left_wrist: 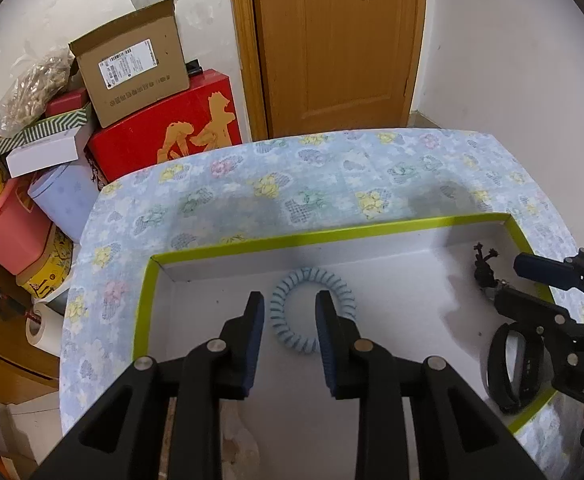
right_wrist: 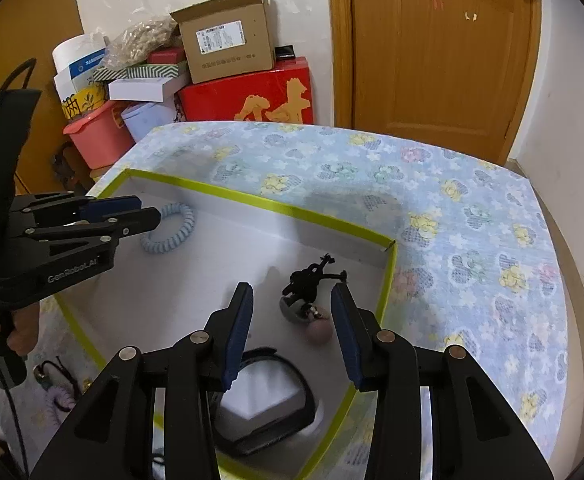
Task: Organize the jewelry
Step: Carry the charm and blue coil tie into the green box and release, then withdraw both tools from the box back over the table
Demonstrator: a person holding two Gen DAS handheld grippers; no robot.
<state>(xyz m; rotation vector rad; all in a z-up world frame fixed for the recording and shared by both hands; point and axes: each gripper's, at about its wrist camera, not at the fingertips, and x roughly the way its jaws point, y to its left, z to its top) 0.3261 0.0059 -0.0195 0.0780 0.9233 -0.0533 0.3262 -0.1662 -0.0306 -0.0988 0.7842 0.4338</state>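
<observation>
The blue spiral hair tie [left_wrist: 311, 312] lies free inside the green-rimmed box [left_wrist: 148, 300], as do the dark beaded ornament [right_wrist: 311, 300] and black band [right_wrist: 276, 404]. Both the left gripper [left_wrist: 290, 308] and right gripper [right_wrist: 292, 304] stand apart, holding nothing. Some small pieces [right_wrist: 58, 392] outside the box probably remain.

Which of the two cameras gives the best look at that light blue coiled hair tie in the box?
The left wrist view: the blue coil hair tie lies centred ahead, its whole ring nearly visible on the box floor. In the right wrist view it sits far off at the left, partly hidden behind the left gripper.
</observation>
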